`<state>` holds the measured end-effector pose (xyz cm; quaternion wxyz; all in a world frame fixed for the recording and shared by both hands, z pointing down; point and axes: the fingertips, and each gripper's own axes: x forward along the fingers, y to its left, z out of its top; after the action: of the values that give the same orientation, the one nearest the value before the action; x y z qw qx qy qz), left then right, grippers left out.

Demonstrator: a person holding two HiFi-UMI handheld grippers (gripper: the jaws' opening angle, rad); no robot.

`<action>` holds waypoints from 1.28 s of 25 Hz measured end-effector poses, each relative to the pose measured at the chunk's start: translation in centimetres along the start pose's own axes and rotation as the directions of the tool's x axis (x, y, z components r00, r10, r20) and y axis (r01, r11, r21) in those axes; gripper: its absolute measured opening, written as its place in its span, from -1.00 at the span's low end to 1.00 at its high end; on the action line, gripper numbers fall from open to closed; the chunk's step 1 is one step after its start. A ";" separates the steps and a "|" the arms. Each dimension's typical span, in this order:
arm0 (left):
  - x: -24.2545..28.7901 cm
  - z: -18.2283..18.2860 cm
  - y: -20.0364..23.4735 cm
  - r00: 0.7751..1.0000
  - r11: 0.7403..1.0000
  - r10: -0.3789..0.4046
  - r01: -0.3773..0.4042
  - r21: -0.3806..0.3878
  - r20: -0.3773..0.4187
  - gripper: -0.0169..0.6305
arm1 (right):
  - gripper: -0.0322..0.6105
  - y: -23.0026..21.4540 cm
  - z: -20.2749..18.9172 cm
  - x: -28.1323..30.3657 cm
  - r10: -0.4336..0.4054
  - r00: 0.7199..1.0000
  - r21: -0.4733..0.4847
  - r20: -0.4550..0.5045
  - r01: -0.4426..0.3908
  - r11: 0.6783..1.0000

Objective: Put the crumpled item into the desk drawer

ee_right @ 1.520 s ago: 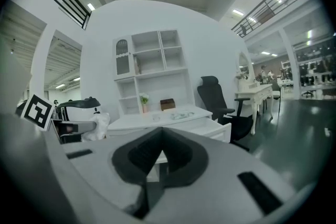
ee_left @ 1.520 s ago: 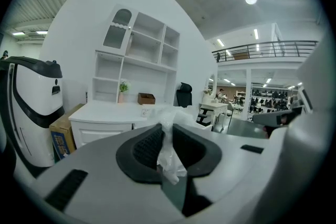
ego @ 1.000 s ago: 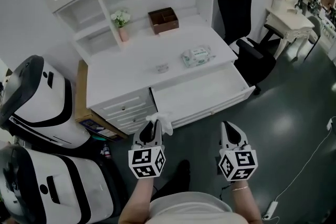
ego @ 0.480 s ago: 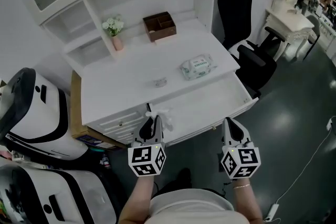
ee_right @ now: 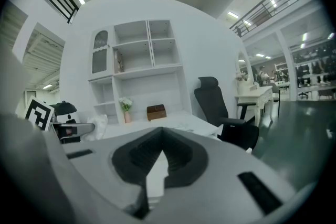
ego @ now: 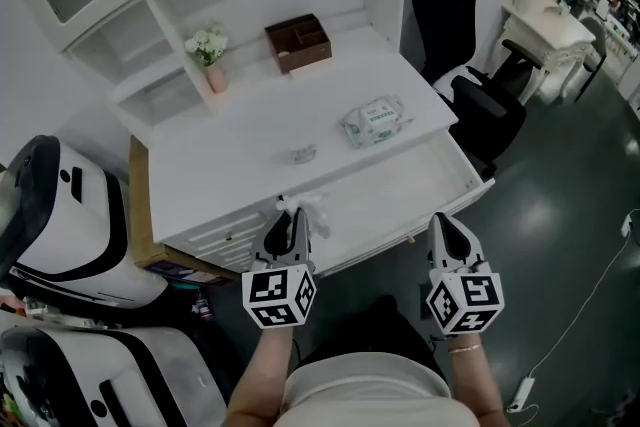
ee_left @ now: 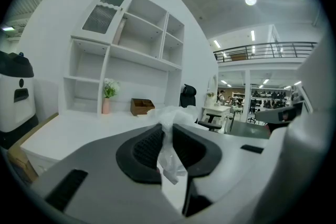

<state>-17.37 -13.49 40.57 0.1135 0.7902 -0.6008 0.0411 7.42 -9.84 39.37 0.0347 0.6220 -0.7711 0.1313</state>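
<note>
The open desk drawer (ego: 400, 197) lies just ahead and a little right of the left gripper (ego: 287, 218). Its jaws pinch the white crumpled item (ego: 309, 211) at the drawer's left end. The right gripper (ego: 446, 227), by the drawer's front, is closed and empty.

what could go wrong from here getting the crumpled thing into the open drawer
1. The left gripper pinches only a thin part of the crumpled wad; much of it sticks out past the fingers, so it might slip free early.
2. The gripper hangs near the drawer's front left corner; letting go here could drop it on the floor.
</note>
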 end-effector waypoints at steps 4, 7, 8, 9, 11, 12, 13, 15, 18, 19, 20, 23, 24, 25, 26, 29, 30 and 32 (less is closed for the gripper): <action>0.4 -0.2 0.0 1.000 1.000 0.000 0.000 0.002 -0.001 -0.78 | -0.89 -0.2 -0.1 0.2 0.000 1.000 0.001 0.003 0.000 1.000; 0.8 0.1 -0.1 1.000 1.000 0.004 -0.004 0.004 0.006 -0.78 | -0.89 -0.5 0.4 0.7 0.006 1.000 0.004 0.015 -0.006 1.000; 1.1 0.3 -0.1 1.000 1.000 0.006 -0.006 0.006 0.009 -0.78 | -0.89 -0.7 0.7 1.0 0.009 1.000 0.005 0.021 -0.009 1.000; 1.3 0.4 -0.1 1.000 1.000 0.009 -0.009 0.007 0.011 -0.78 | -0.89 -0.8 0.9 1.3 0.014 1.000 0.005 0.025 -0.014 1.000; 1.9 0.7 0.0 1.000 1.000 0.018 -0.018 0.008 0.015 -0.78 | -0.89 -1.1 1.4 2.1 0.023 0.999 0.005 0.032 -0.024 1.000; 2.2 0.9 0.1 1.000 1.000 0.024 -0.024 0.008 0.017 -0.78 | -0.89 -1.3 1.7 2.5 0.028 0.999 0.005 0.036 -0.028 1.000; 2.5 1.0 0.2 0.999 1.000 0.030 -0.030 0.008 0.019 -0.78 | -0.89 -1.4 2.0 2.9 0.033 0.999 0.005 0.039 -0.033 0.999; 3.2 1.3 0.3 0.999 0.999 0.039 -0.039 0.009 0.022 -0.78 | -0.89 -1.8 2.5 3.9 0.042 0.998 0.004 0.045 -0.042 0.999; 4.4 1.5 0.4 0.998 0.999 0.053 -0.053 0.008 0.022 -0.78 | -0.89 -2.4 3.2 5.3 0.056 0.997 0.001 0.049 -0.056 0.998; 4.8 1.6 0.4 0.998 0.998 0.057 -0.057 0.007 0.022 -0.78 | -0.89 -2.6 3.4 5.8 0.061 0.997 0.000 0.050 -0.062 0.998; 5.3 1.7 0.3 0.998 0.998 0.060 -0.061 0.006 0.022 -0.78 | -0.89 -2.8 3.7 6.3 0.067 0.996 -0.002 0.051 -0.067 0.998; 6.5 1.9 0.0 0.998 0.998 0.066 -0.067 0.006 0.021 -0.78 | -0.89 -3.5 4.4 7.7 0.082 0.995 -0.003 0.053 -0.082 0.997; 6.9 1.9 -0.1 0.997 0.998 0.068 -0.068 0.006 0.020 -0.78 | -0.89 -3.6 4.5 8.1 0.087 0.995 -0.002 0.054 -0.087 0.996; 7.3 2.0 -0.3 0.997 0.998 0.070 -0.070 0.006 0.019 -0.78 | -0.89 -3.8 4.7 8.4 0.092 0.994 -0.002 0.054 -0.092 0.996; 7.8 2.0 -0.4 0.997 0.997 0.071 -0.071 0.005 0.017 -0.78 | -0.89 -4.0 4.8 8.8 0.096 0.994 -0.001 0.053 -0.097 0.995; 8.9 2.0 -0.8 0.997 0.997 0.073 -0.073 0.005 0.011 -0.78 | -0.89 -4.7 5.1 9.9 0.106 0.993 0.000 0.047 -0.106 0.994; 9.2 2.0 -1.0 0.997 0.997 0.073 -0.073 0.006 0.007 -0.78 | -0.89 -4.9 5.1 10.2 0.109 0.993 0.002 0.045 -0.109 0.994; 9.8 1.8 -1.3 0.997 0.997 0.072 -0.072 0.008 -0.002 -0.78 | -0.89 -5.3 5.1 10.7 0.114 0.993 0.006 0.042 -0.114 0.993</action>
<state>-13.55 -22.79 40.65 0.1093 0.7686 -0.6285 0.0484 10.67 -22.30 37.61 0.0085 0.5798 -0.8053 0.1233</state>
